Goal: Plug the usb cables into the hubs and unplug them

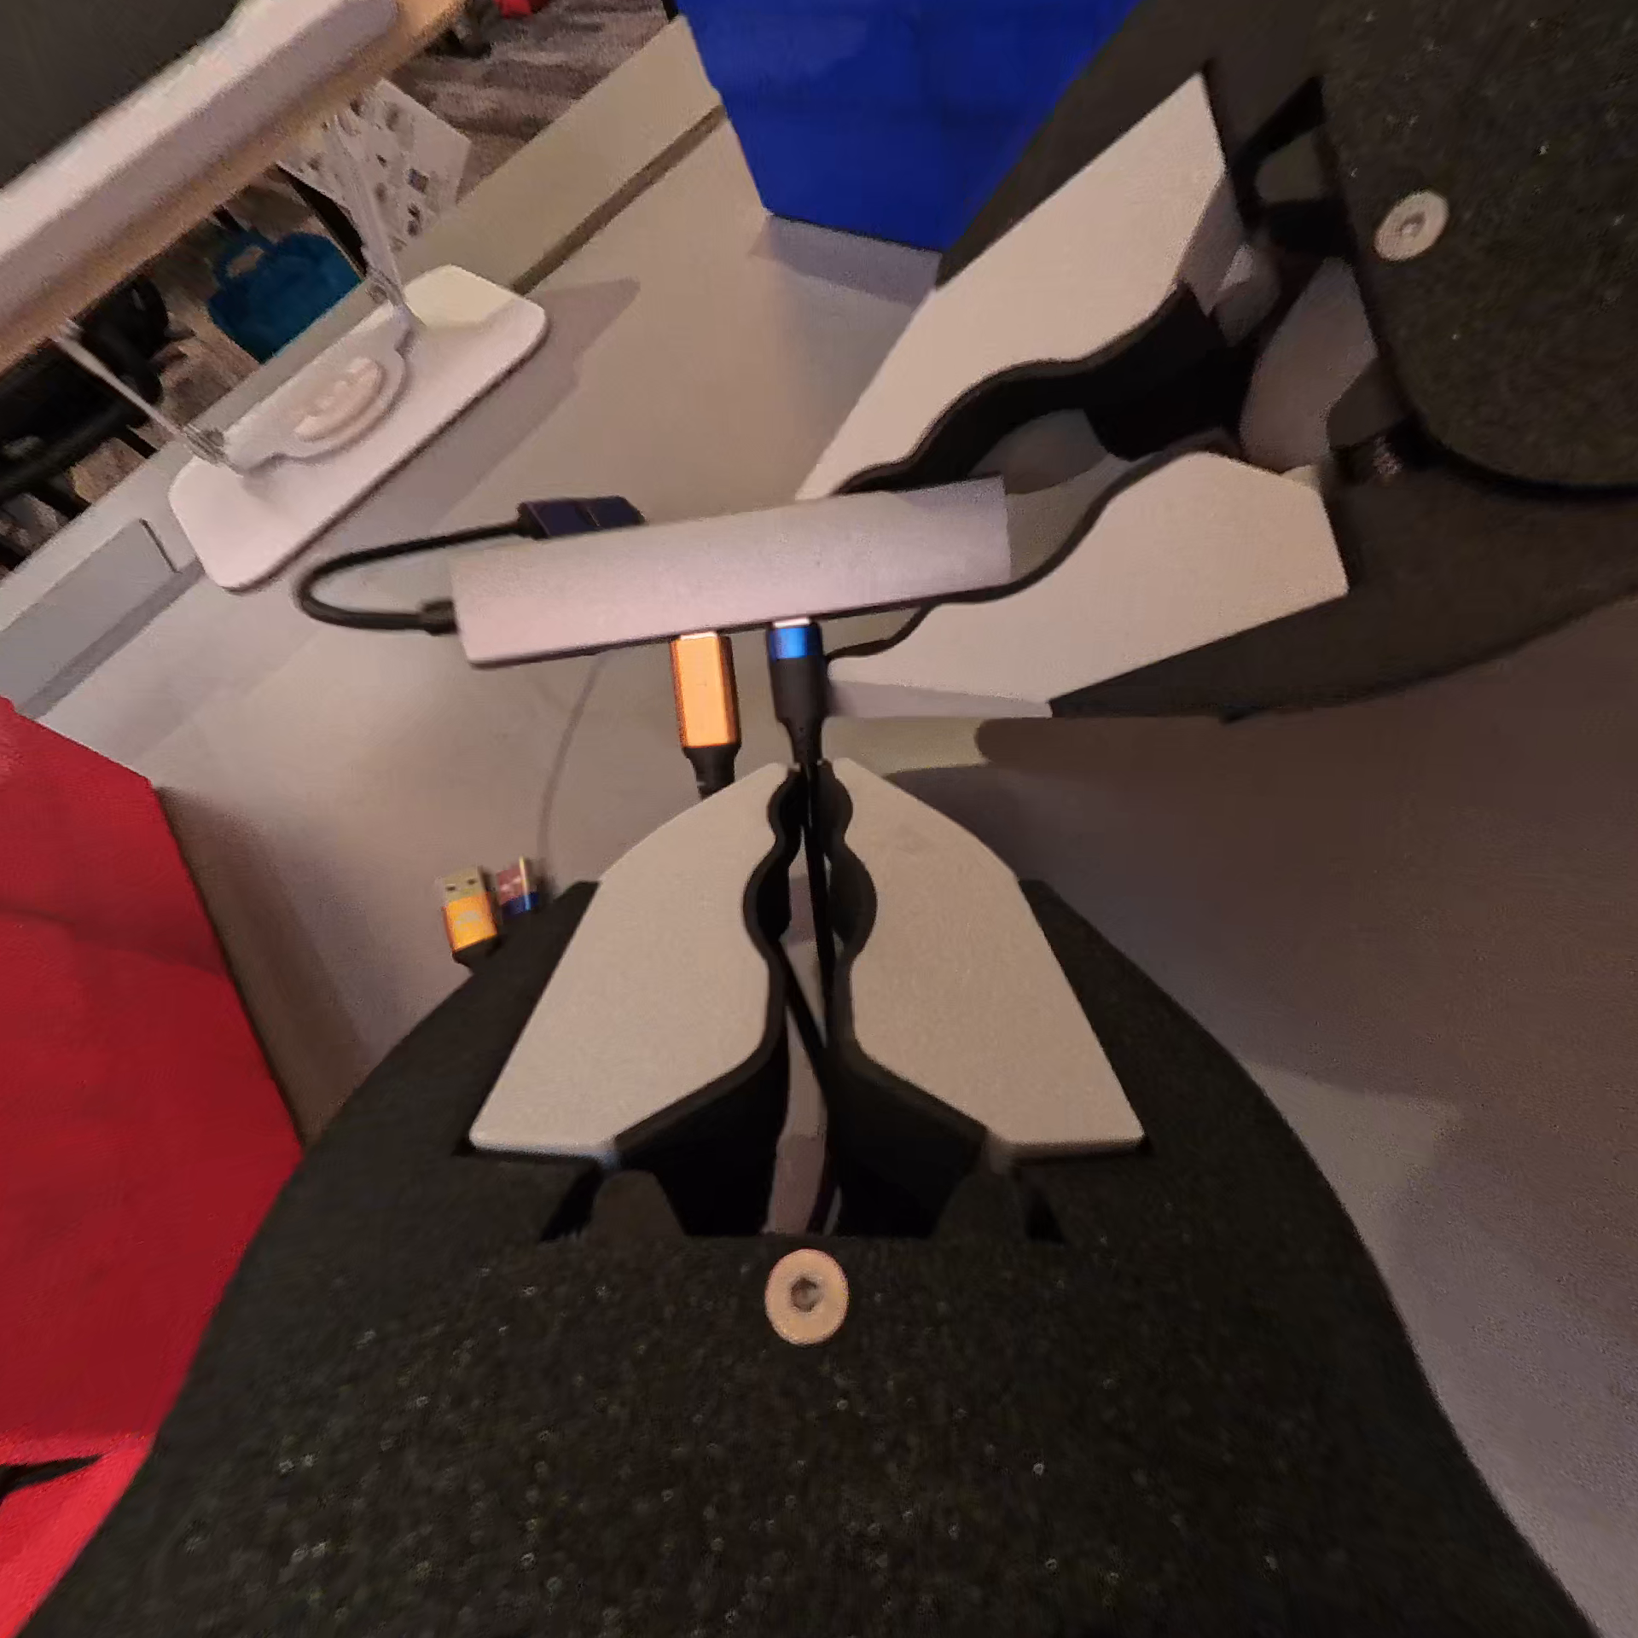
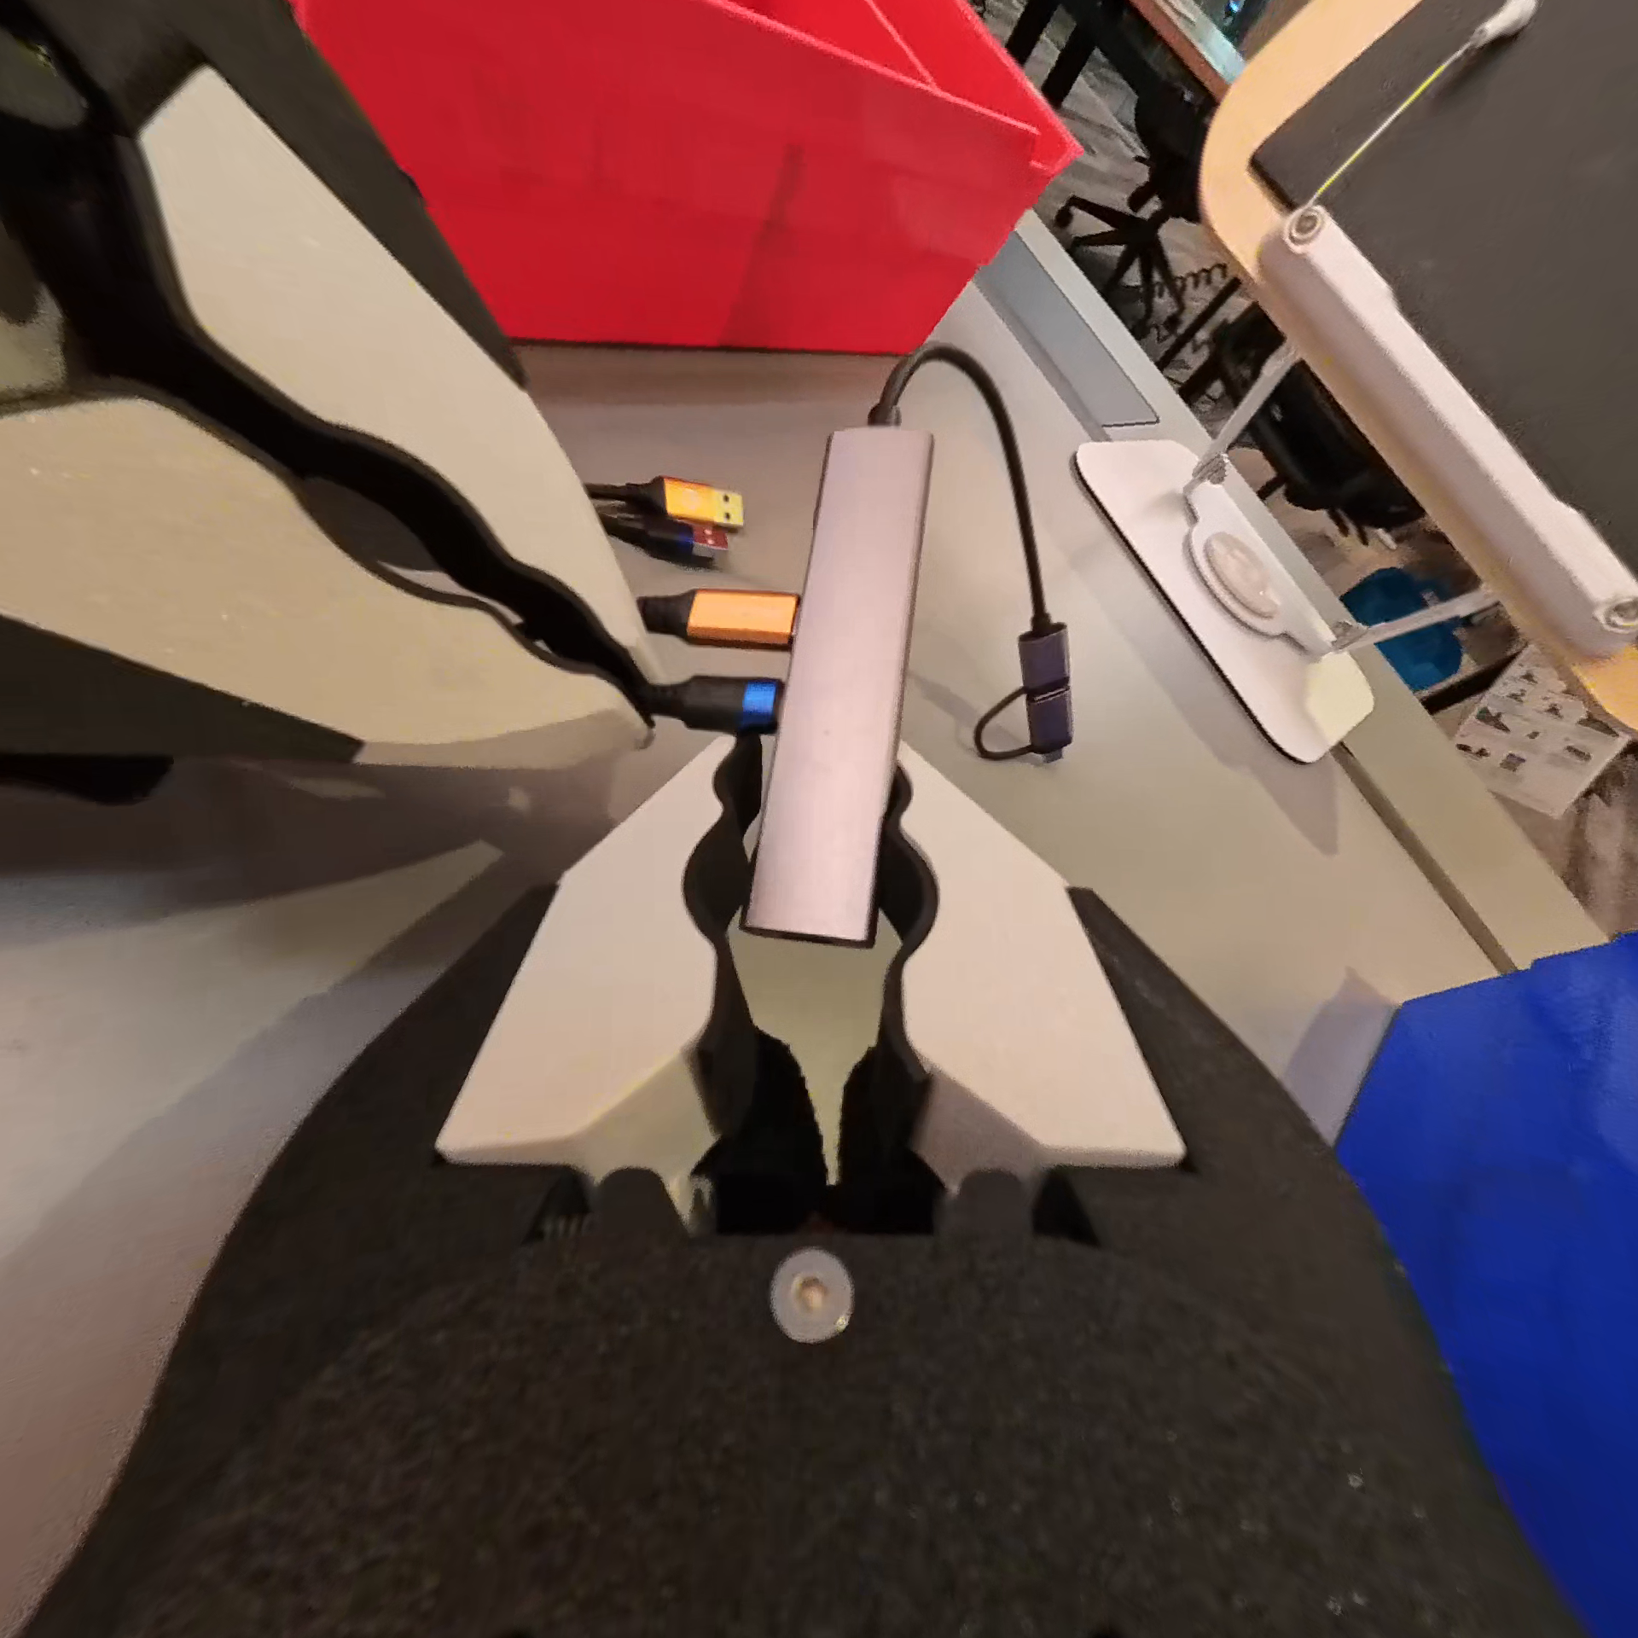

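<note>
Left wrist view, left to right: a red bin (image 1: 97, 1108) is seen at the left edge, standing on the grey table (image 1: 1241, 931). Two loose plugs, one orange (image 1: 467, 917) and one blue-banded (image 1: 517, 886), lie on the table just beside the left gripper (image 1: 805, 776). Its jaws are nearly closed and the thin black cable (image 1: 814, 886) of the blue-collared plug (image 1: 793, 665) is pinched between them. That plug and an orange plug (image 1: 703, 691) next to it are seated side by side in the long edge of the grey USB hub (image 1: 727, 567). The hub's right end is clamped by the right gripper (image 1: 1010, 532). A white lamp base (image 1: 354, 425) and a blue bin (image 1: 886, 106) stand farther back.

Right wrist view, left to right: the left gripper (image 2: 643, 718) is seen at the left, its tips at the blue-collared plug's cable. The red bin (image 2: 665, 177) stands behind. The right gripper (image 2: 815, 798) is closed narrowly on the near end of the hub (image 2: 851, 674), which is held above the table, tilted. The hub's own lead (image 2: 1019, 496) curls down to a dark adapter (image 2: 1046, 682) on the table. The lamp base (image 2: 1223, 603) and blue bin (image 2: 1507, 1241) are at the right.
</note>
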`<state>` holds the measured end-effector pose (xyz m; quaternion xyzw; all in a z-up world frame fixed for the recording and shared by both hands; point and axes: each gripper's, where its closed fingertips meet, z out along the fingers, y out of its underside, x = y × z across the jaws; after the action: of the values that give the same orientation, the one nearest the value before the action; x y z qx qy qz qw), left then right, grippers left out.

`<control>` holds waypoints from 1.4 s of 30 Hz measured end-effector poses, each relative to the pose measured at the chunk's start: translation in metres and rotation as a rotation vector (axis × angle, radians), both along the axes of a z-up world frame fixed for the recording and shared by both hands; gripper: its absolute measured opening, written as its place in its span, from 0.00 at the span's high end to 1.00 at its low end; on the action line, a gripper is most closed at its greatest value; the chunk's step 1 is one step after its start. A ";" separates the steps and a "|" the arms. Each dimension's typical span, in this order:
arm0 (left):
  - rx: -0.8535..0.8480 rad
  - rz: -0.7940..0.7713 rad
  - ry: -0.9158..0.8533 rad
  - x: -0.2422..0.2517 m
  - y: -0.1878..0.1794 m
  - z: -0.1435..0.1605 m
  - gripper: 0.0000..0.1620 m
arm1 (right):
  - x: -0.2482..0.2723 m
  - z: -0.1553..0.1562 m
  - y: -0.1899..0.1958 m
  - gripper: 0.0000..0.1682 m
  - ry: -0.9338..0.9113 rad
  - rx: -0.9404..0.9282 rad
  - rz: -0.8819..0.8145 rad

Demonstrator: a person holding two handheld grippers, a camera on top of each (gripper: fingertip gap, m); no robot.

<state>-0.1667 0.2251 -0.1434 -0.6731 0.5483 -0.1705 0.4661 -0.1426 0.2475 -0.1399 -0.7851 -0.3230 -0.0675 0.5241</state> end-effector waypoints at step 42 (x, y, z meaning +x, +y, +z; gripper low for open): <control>-0.487 -0.010 -0.309 -0.099 -0.044 0.013 0.80 | 0.358 0.185 0.010 0.86 -0.380 0.000 -0.680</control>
<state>-0.2657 0.1809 -0.1302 -0.7285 0.4169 -0.4000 0.3680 0.2155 0.2579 0.0449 -0.8208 -0.1359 -0.3817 0.4026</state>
